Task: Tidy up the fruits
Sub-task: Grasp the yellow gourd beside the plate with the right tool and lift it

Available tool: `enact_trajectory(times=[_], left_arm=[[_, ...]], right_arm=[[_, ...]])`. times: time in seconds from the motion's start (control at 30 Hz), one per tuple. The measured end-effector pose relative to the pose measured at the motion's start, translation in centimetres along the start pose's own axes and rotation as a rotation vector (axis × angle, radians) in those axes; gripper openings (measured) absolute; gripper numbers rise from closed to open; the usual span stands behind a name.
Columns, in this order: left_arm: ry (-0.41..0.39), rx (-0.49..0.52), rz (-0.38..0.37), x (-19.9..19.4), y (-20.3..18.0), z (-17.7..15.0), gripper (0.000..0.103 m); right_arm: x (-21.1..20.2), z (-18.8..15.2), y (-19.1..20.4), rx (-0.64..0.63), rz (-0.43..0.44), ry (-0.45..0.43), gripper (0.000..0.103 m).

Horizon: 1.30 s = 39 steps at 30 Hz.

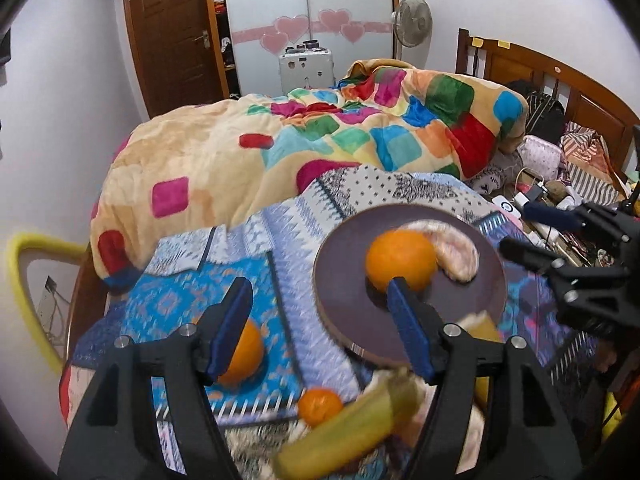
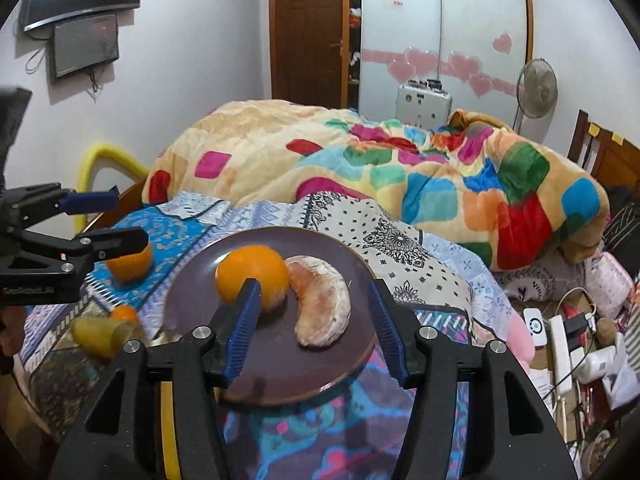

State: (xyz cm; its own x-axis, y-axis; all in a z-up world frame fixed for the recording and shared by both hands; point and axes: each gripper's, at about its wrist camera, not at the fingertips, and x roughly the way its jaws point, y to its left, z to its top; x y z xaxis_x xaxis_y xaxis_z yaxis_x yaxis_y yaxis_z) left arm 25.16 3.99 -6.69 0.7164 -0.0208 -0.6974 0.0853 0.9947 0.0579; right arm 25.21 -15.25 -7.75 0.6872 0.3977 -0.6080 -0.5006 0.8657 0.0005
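Round dark purple plate (image 2: 192,280) lies on the patterned blue bedspread (image 1: 180,300); on it a large round orange (image 2: 252,276) touches a peeled, pale pomelo wedge (image 2: 324,308) to its right. Right gripper (image 2: 312,328) hovers over the plate's near edge, jaws apart, holding nothing; orange just beyond its left pad. Left gripper (image 1: 320,328) also open and empty. Off the plate: second orange (image 1: 244,356), small tangerine (image 1: 320,406), blurred yellow-green fruit piece (image 1: 348,432), all lying near the left gripper
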Motion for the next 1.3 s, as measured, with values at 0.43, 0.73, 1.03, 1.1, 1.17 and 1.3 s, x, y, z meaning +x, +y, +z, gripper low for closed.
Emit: enact_trajectory(times=[0.43,0.73,1.03,1.1,1.17,1.3], left_arm=[[0.038,-0.023,-0.005,-2.1,1.2,-6.1,0.079],[0.041,-0.003,-0.025,-2.1,0.7,-8.2,0.079],[0.065,0.025,-0.059,-0.3,-0.1,-8.9,0.079],[0.066,0.034,-0.074,0.2,-0.5,-8.6,0.079],[0.067,0.044,-0.083,0.6,-0.9,-8.4,0.079],[0.072,0.056,-0.09,1.5,-1.5,-7.9,0.078]], right_arm=[[-2.6,-3.1,3.0,-0.022,0.03,-0.014,0.062],[-0.3,-5.0,4.6,-0.028,0.085,0.053,0.062],[1.2,-5.4,6.0,-0.074,0.108,0.073,0.057],[1.4,-5.4,5.8,-0.065,0.121,0.076,0.052],[1.5,-5.4,5.7,-0.057,0.133,0.079,0.046],[1.5,-5.5,5.7,-0.07,0.134,0.081,0.038]])
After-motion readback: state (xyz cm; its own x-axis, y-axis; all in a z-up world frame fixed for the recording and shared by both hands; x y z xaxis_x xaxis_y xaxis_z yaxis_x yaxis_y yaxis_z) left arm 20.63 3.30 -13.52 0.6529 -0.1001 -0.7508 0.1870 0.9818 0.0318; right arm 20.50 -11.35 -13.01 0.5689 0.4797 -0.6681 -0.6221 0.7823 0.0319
